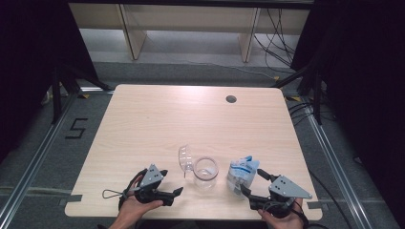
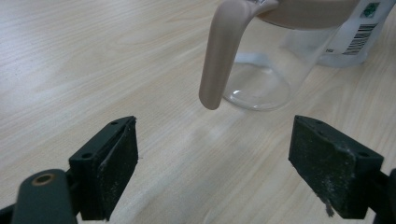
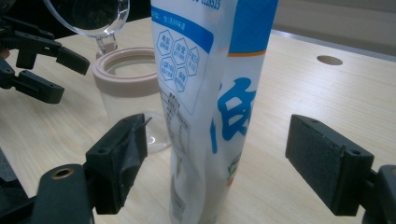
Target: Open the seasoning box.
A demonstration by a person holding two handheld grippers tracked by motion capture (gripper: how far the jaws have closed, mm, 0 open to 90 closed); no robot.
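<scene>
A clear jar [image 1: 206, 171] with a beige rim stands near the table's front edge, its clear hinged lid [image 1: 185, 159] swung open to the left. Just right of it stands a white and blue pouch [image 1: 241, 174]. My left gripper [image 1: 175, 194] rests open left of the jar, pointing at it. In the left gripper view the jar [image 2: 266, 74] and its beige clasp [image 2: 222, 56] are ahead of the empty left gripper [image 2: 212, 168]. My right gripper [image 3: 219, 163] is open with the pouch [image 3: 215, 93] between the jaws and a gap on each side.
The wooden table [image 1: 157, 119] has a round cable hole [image 1: 231, 99] at the back right. Dark frame posts stand at both sides. Cables [image 1: 277, 43] lie on the floor behind, near pale furniture legs [image 1: 133, 33].
</scene>
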